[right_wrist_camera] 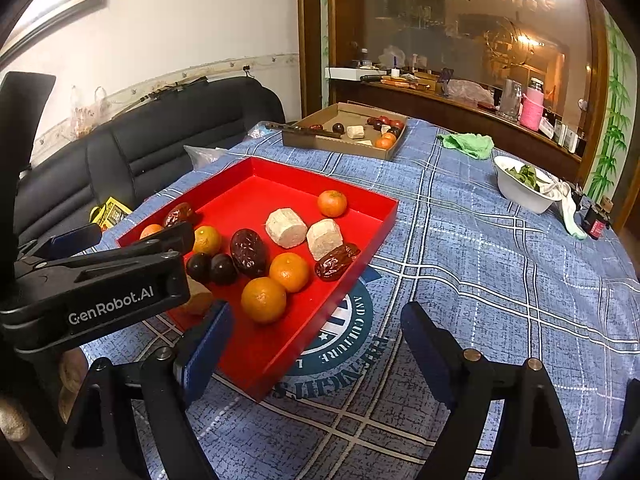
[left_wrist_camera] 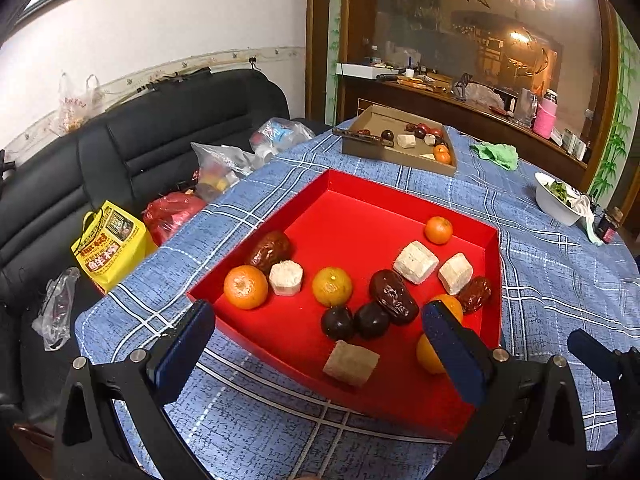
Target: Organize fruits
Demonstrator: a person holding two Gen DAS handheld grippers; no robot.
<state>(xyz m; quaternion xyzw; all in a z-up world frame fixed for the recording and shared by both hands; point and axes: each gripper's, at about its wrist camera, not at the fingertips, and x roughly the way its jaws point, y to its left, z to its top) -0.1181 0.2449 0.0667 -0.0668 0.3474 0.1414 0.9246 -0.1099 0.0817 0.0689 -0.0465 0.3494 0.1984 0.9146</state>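
A red tray (left_wrist_camera: 352,184) (right_wrist_camera: 384,204) on the blue plaid table holds several tangerines (left_wrist_camera: 245,287) (right_wrist_camera: 263,299), wrinkled brown dates (left_wrist_camera: 393,297) (right_wrist_camera: 248,253), two dark round plums (left_wrist_camera: 338,323) (right_wrist_camera: 222,269) and pale cut chunks (left_wrist_camera: 416,261) (right_wrist_camera: 286,227). My left gripper (left_wrist_camera: 316,344) is open and empty, hovering over the tray's near edge; it also shows from the side in the right wrist view (right_wrist_camera: 136,240). My right gripper (right_wrist_camera: 314,344) is open and empty over the tray's near right corner.
A cardboard tray (left_wrist_camera: 400,156) (right_wrist_camera: 340,144) with more fruit stands at the table's far end. A green cloth (right_wrist_camera: 468,145) and a white bowl of greens (right_wrist_camera: 520,190) lie at the right. A black sofa (left_wrist_camera: 140,148) with bags is left of the table.
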